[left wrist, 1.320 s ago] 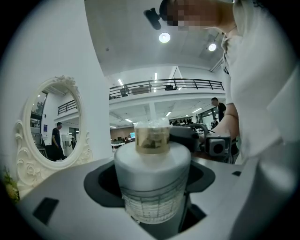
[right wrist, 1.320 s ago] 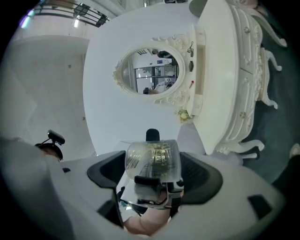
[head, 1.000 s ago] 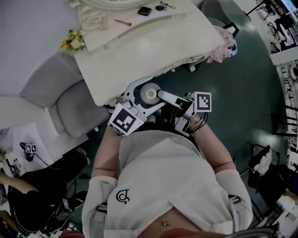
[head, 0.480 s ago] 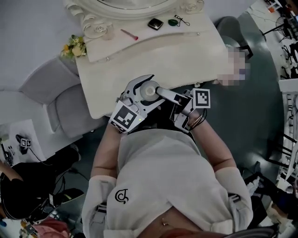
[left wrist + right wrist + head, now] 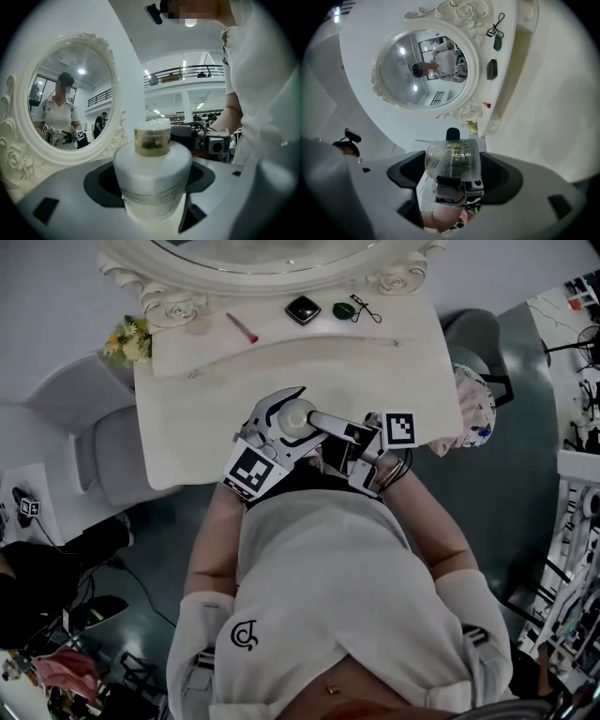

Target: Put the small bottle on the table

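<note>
The small bottle (image 5: 294, 418) has a round white body, a gold neck and a clear cap. In the head view it is held above the front part of the cream dressing table (image 5: 403, 371). My left gripper (image 5: 277, 418) is shut on the white body (image 5: 152, 178), which fills its view. My right gripper (image 5: 315, 420) comes in from the right and is shut on the clear cap (image 5: 453, 159). The bottle's underside is hidden, so I cannot tell how high it is above the tabletop.
An oval mirror (image 5: 262, 251) with an ornate frame stands at the table's back. In front of it lie a black compact (image 5: 303, 309), a green item (image 5: 345, 309) and a pink brush (image 5: 242, 328). Flowers (image 5: 125, 337) sit at the left corner, and a grey chair (image 5: 112, 460) stands at left.
Both grippers have carried the bottle forward from beyond the table's front edge to above the tabletop. Their hold on it looks the same.
</note>
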The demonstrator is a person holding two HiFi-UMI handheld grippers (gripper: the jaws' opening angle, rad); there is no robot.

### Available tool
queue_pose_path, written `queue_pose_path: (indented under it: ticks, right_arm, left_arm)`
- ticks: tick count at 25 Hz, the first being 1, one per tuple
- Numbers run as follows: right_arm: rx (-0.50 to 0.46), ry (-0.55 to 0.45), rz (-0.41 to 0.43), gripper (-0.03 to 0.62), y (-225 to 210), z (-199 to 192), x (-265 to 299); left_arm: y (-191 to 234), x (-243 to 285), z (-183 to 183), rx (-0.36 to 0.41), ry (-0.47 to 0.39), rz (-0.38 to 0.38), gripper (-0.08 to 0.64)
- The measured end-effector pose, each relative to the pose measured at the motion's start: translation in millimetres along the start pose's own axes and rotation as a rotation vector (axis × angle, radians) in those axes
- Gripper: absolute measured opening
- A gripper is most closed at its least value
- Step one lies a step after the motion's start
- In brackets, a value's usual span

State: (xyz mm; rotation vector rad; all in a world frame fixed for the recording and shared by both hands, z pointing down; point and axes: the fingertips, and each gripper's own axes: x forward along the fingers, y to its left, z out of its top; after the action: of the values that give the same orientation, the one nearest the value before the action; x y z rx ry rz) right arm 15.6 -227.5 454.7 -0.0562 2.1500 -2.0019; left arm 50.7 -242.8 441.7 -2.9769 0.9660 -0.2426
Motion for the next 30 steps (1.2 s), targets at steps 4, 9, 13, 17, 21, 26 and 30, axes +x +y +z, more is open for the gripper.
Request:
queue_pose_path:
  ticks: [4,9,13,17,21,26,30]
  right_arm:
    - [0.033,0.038,-0.005,0.370,-18.2,19.2,-10.7]
    - [0.030,0.069,-0.021,0.377,-45.5,33.8,-14.6]
    - [0.008,0.109,-0.098,0.403,-71.0,39.7,-17.7]
    - [-0.024,0.121,-0.174,0.397,-93.0,48.0,-21.0]
    - [-0.069,0.122,-0.267,0.356,-115.0,53.6,-25.7]
    - [-0.074,0.131,-0.353,0.288,-134.8,59.4,-31.5]
    - [-0.079,0.128,-0.339,0.241,-139.1,62.8,-25.1]
  left_arm:
    - [8.8,24.3,-17.9,-0.028,0.005,0.045,0.348]
    - [20.0,37.5,-43.7,-0.053,0.040,0.105,0.348]
    - [26.1,41.6,-66.3,-0.079,0.076,0.139,0.348]
    - [32.5,47.2,-89.8,-0.087,0.105,0.149,0.348]
    - [36.4,50.8,-117.2,-0.069,0.170,0.141,0.348]
    - [41.4,55.9,-148.4,-0.085,0.234,0.145,0.348]
    - [45.4,59.4,-162.9,-0.098,0.244,0.158,0.348]
